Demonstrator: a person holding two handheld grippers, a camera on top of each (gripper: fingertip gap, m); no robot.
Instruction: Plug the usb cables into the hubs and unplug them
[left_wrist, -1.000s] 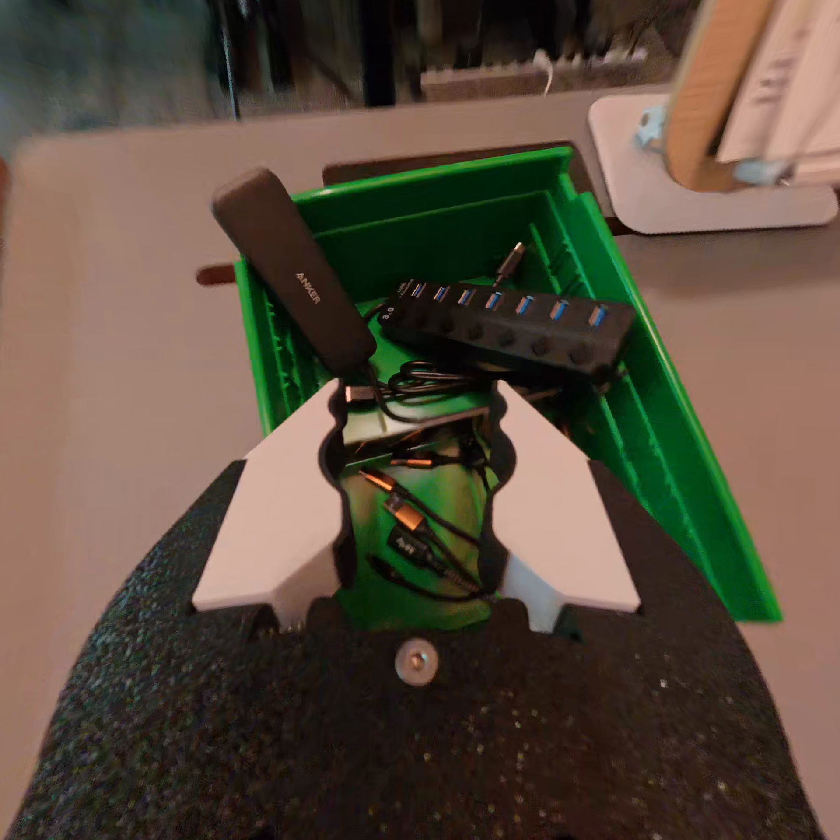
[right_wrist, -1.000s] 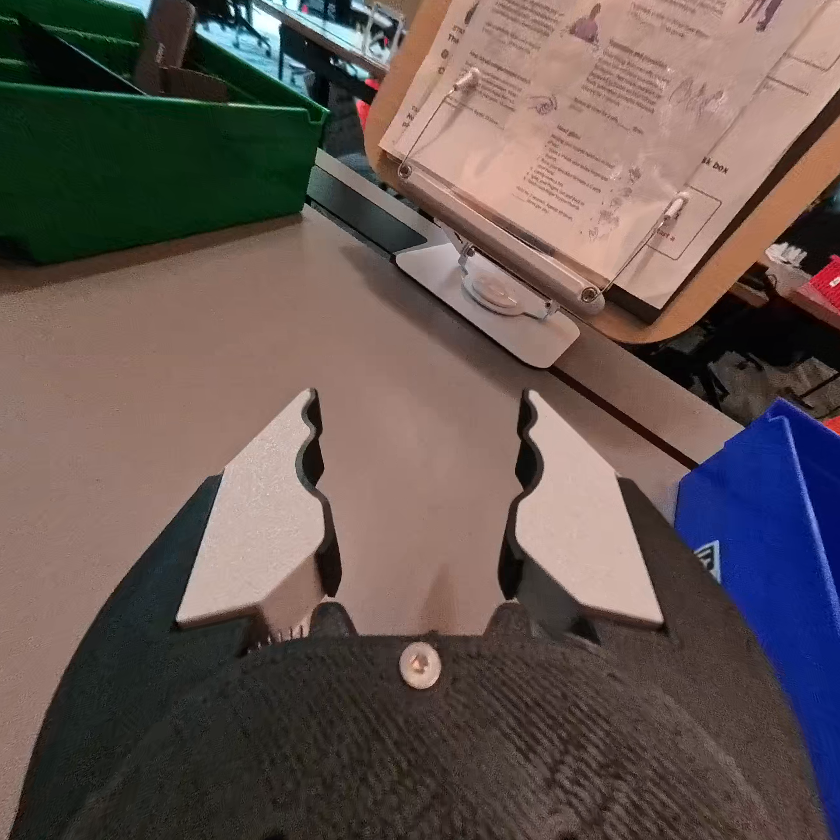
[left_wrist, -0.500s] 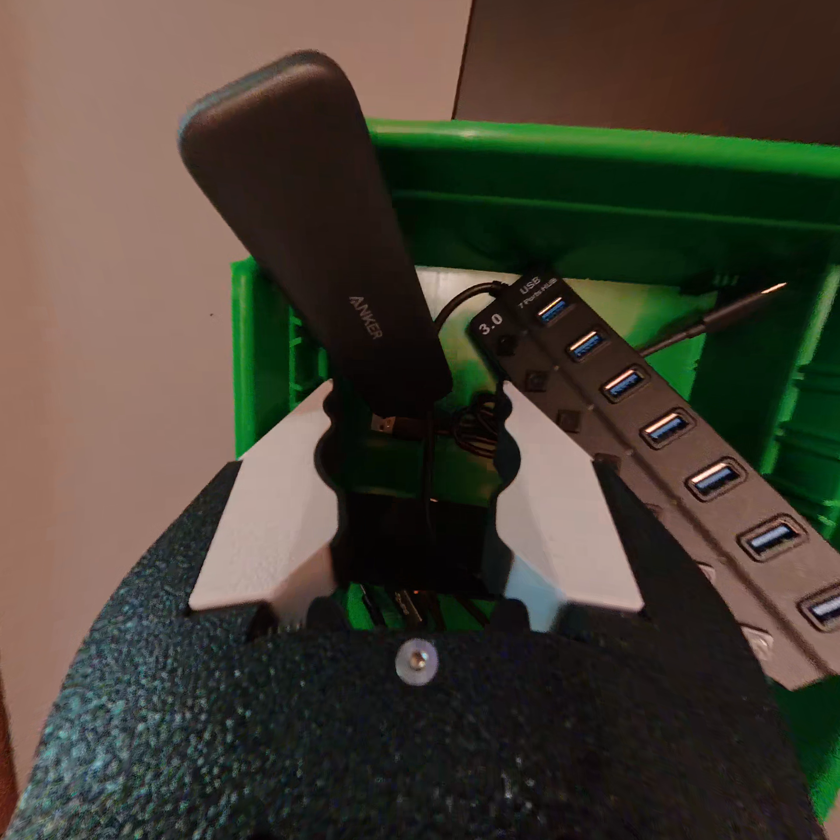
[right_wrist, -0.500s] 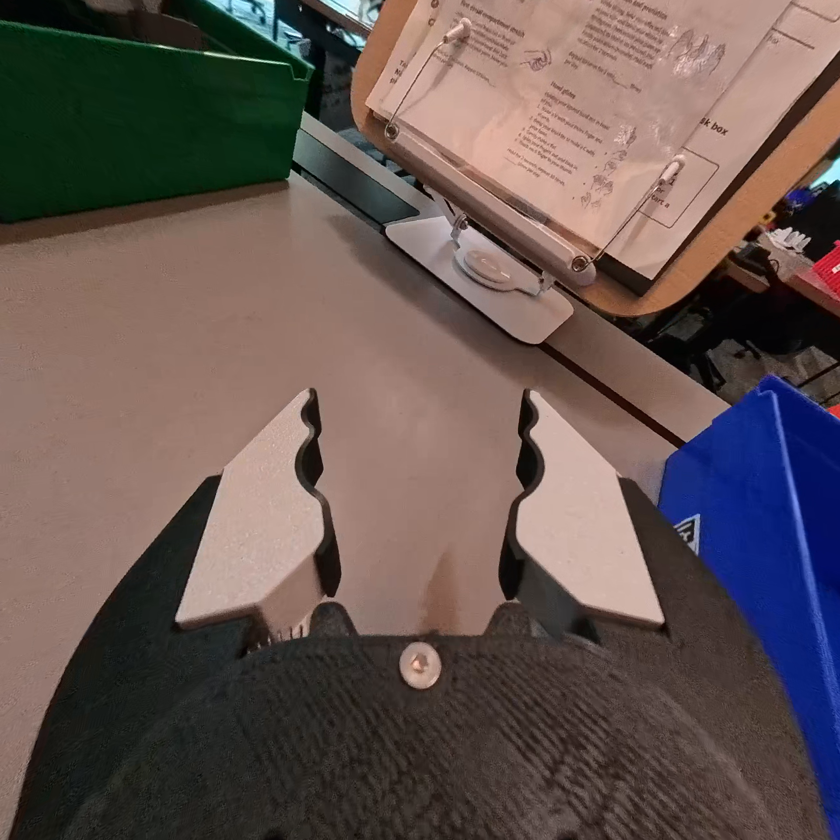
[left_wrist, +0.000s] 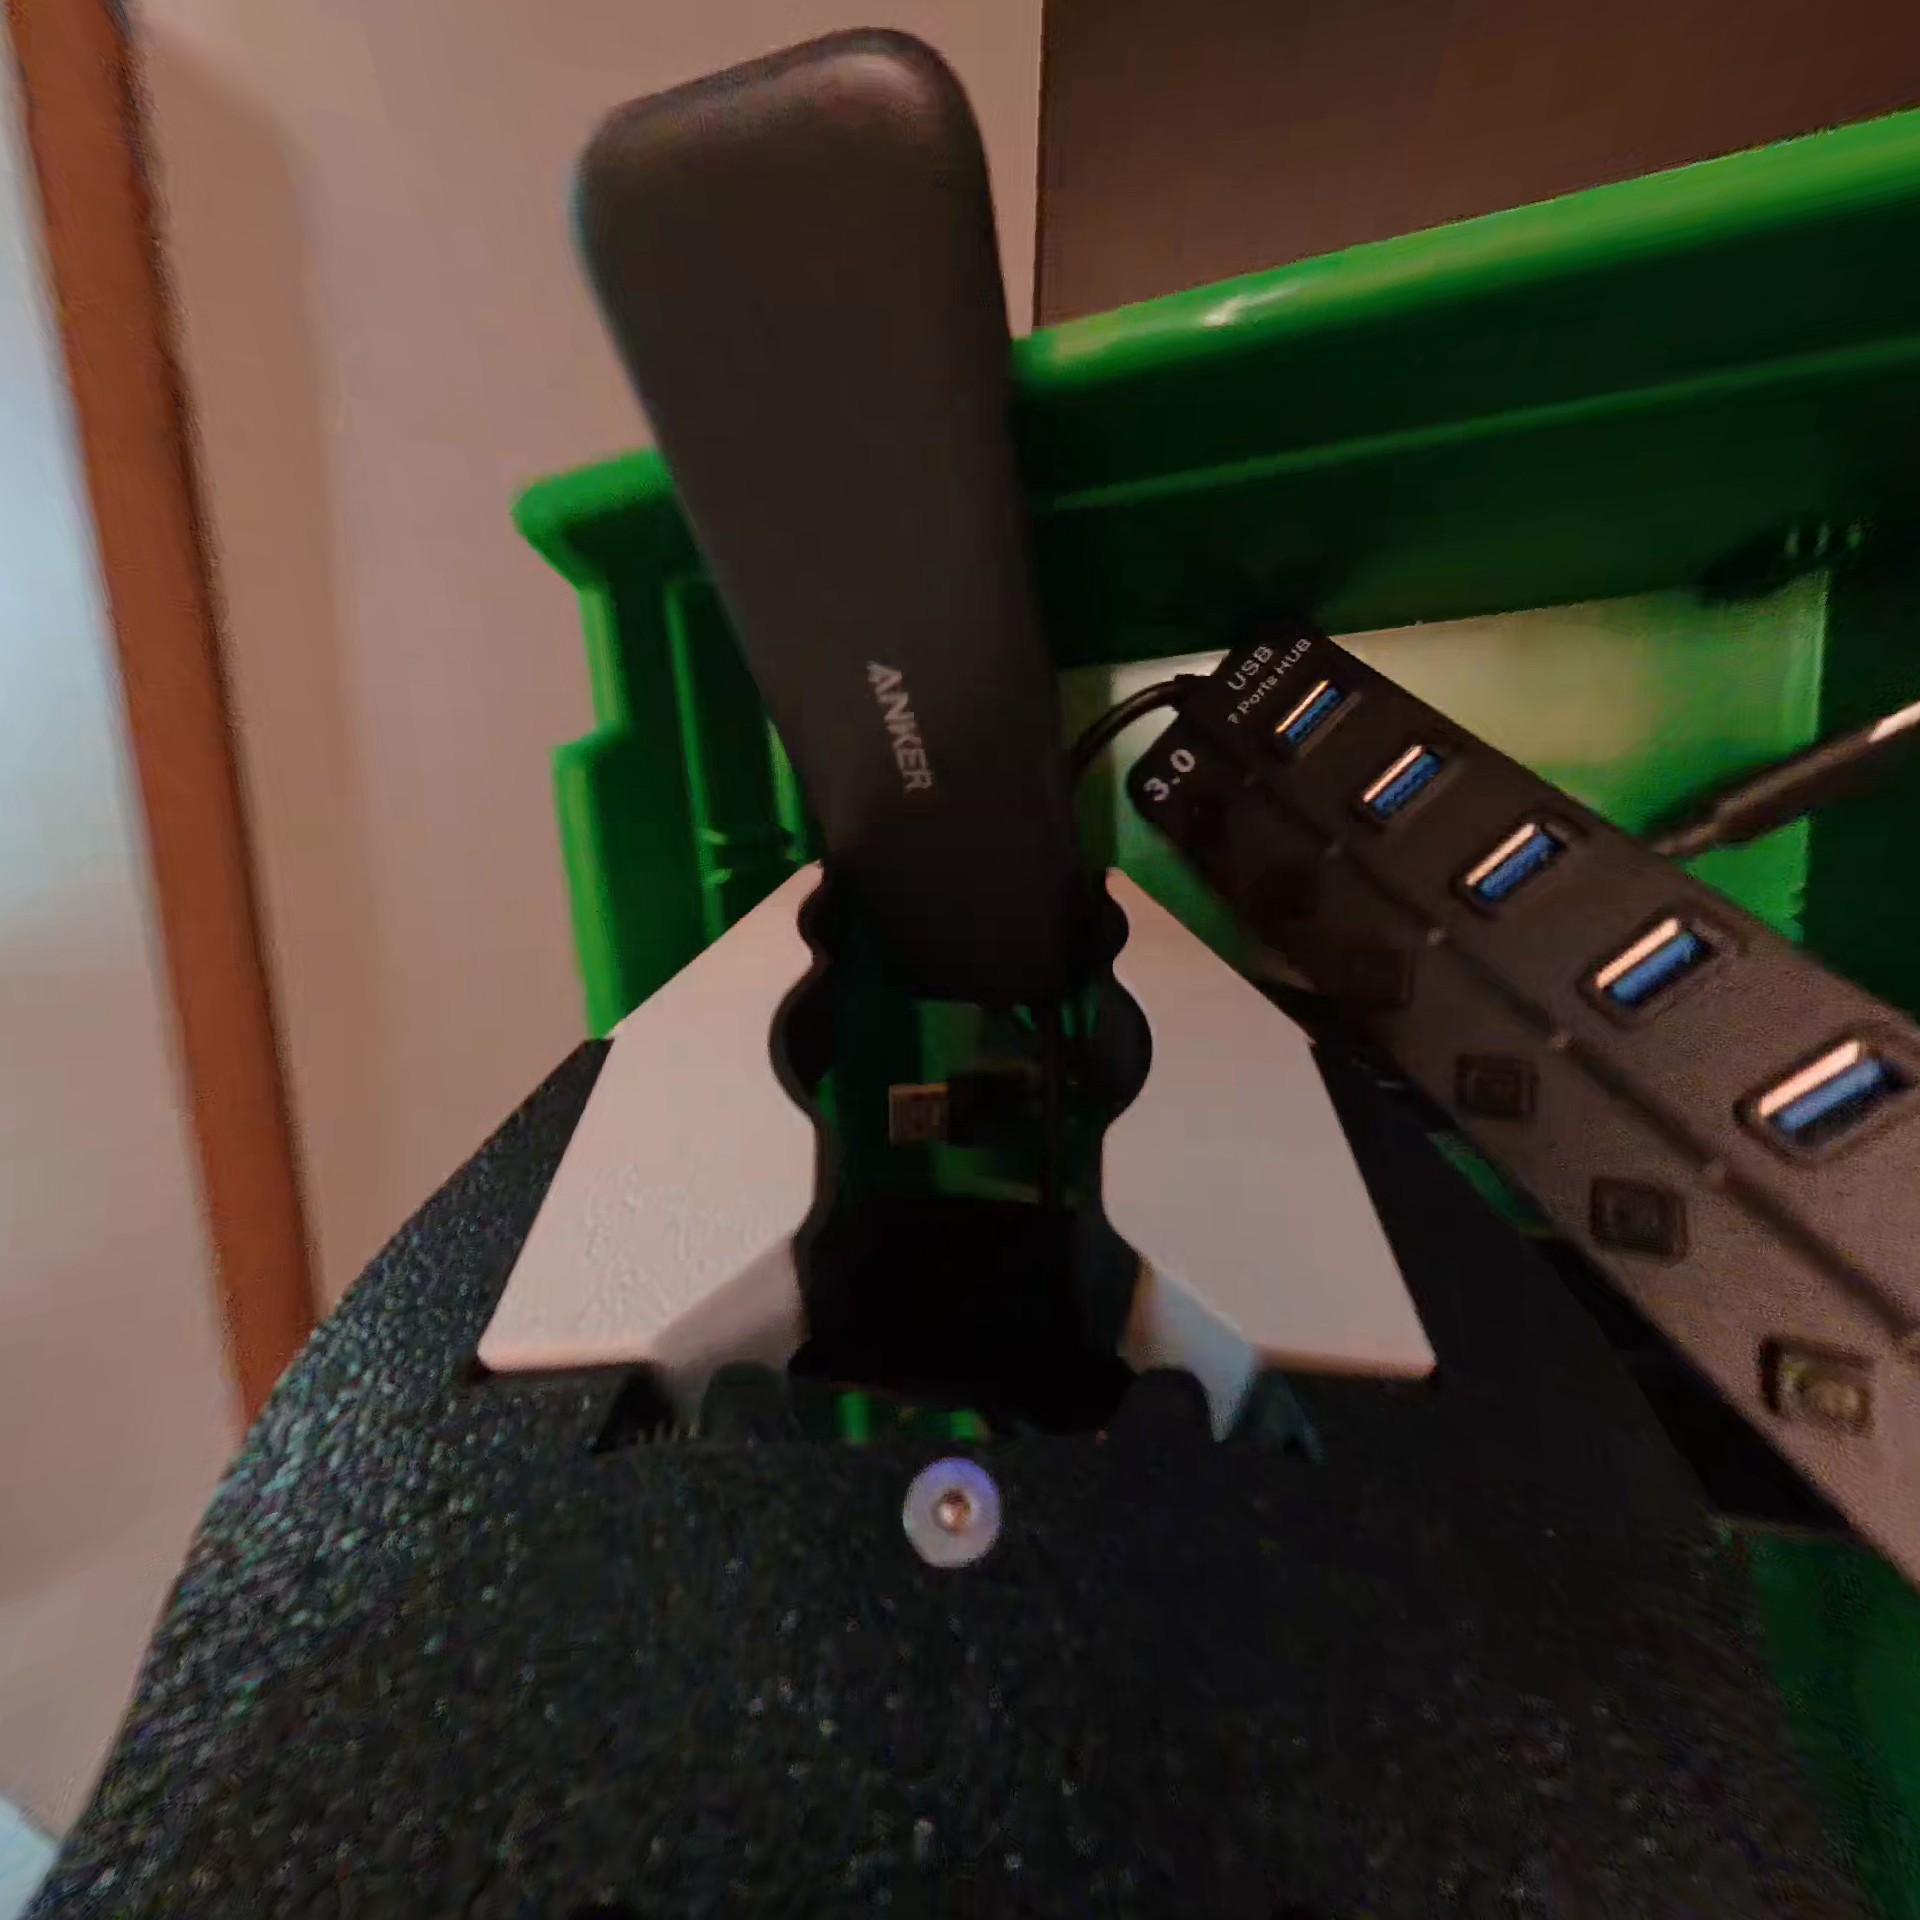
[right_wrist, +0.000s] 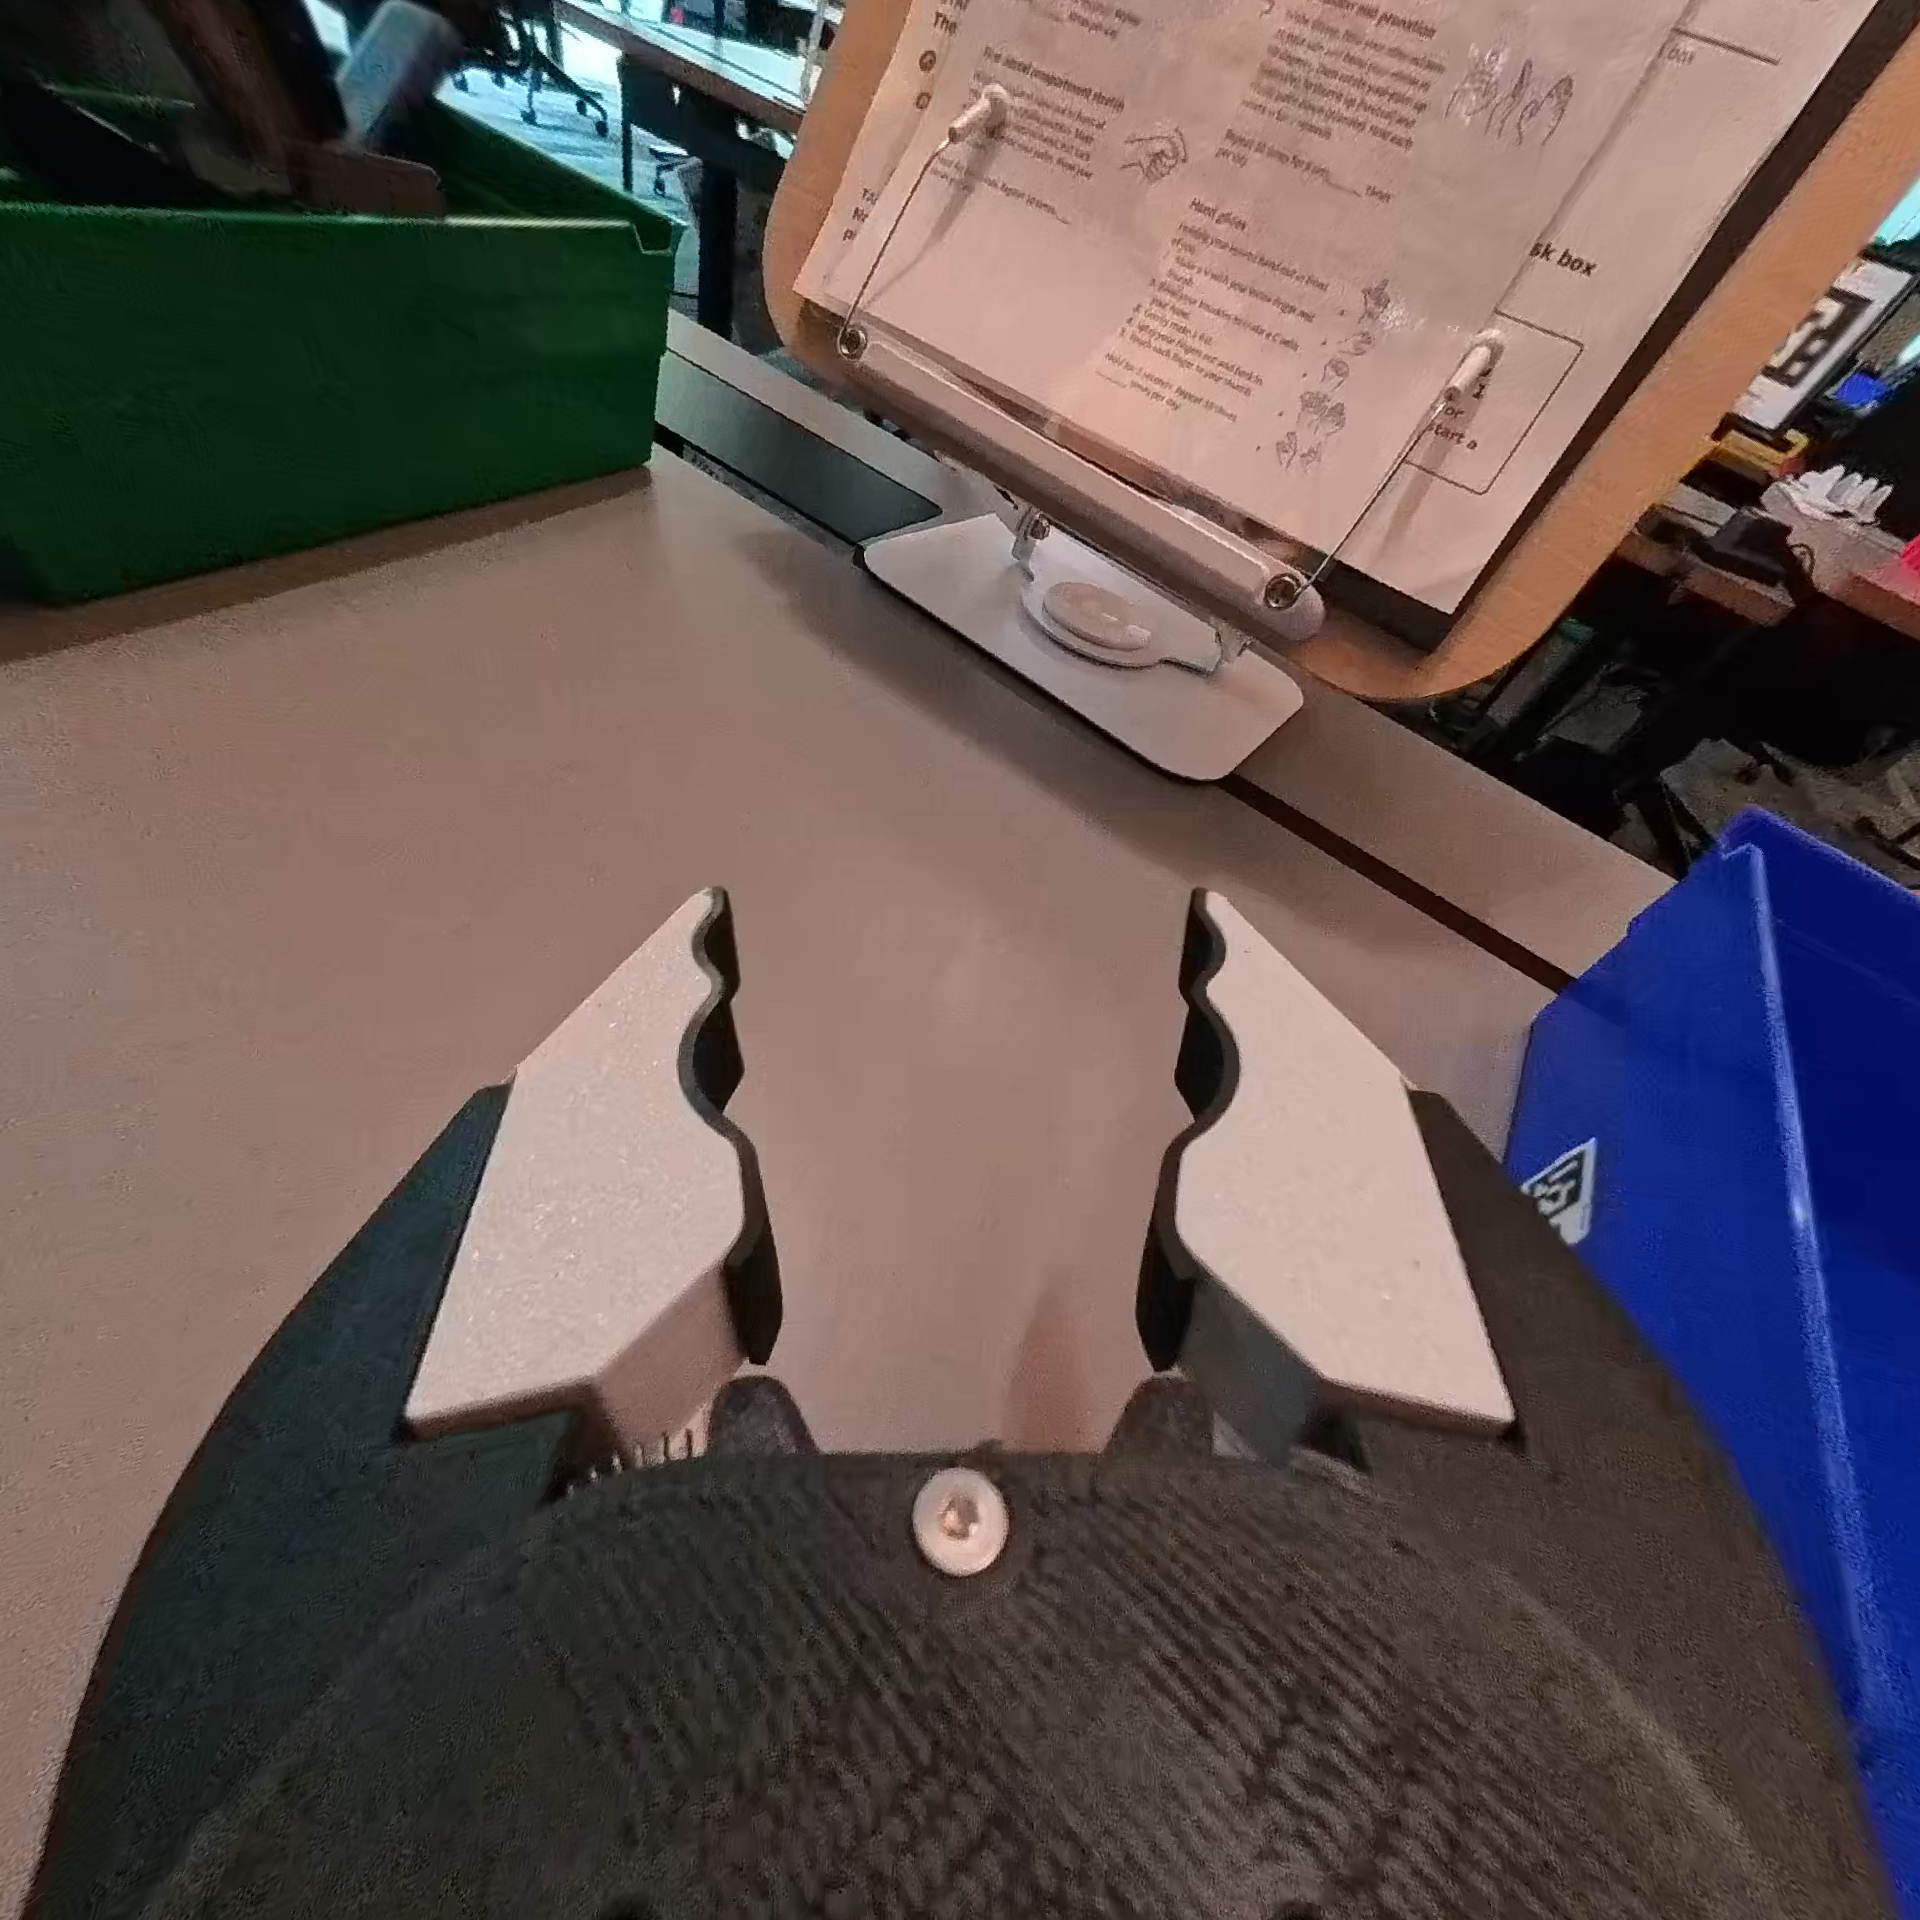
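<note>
Over the green bin (left_wrist: 1455, 416), in the left wrist view, your left gripper (left_wrist: 961, 914) now pinches the near end of the slim dark hub (left_wrist: 831, 468), fingers pressed against its sides; half a second ago they stood wider, on either side of it. The hub slants up over the bin's rim, its short cable and plug (left_wrist: 935, 1117) dangling between the fingers below. Beside it on the right, the long multi-port hub (left_wrist: 1558, 987) lies slantwise inside the bin. That grip suggests you are ready to lift the slim hub out, with nothing plugged in yet.

Turning to the right wrist view, your right gripper (right_wrist: 956, 914) hovers over the bare tabletop (right_wrist: 416, 831), fingers spread and empty, much as a second ago. A document stand (right_wrist: 1091, 623) sits ahead, a blue bin (right_wrist: 1714, 1143) at the right, the green bin far left. You will likely need this gripper for a cable.
</note>
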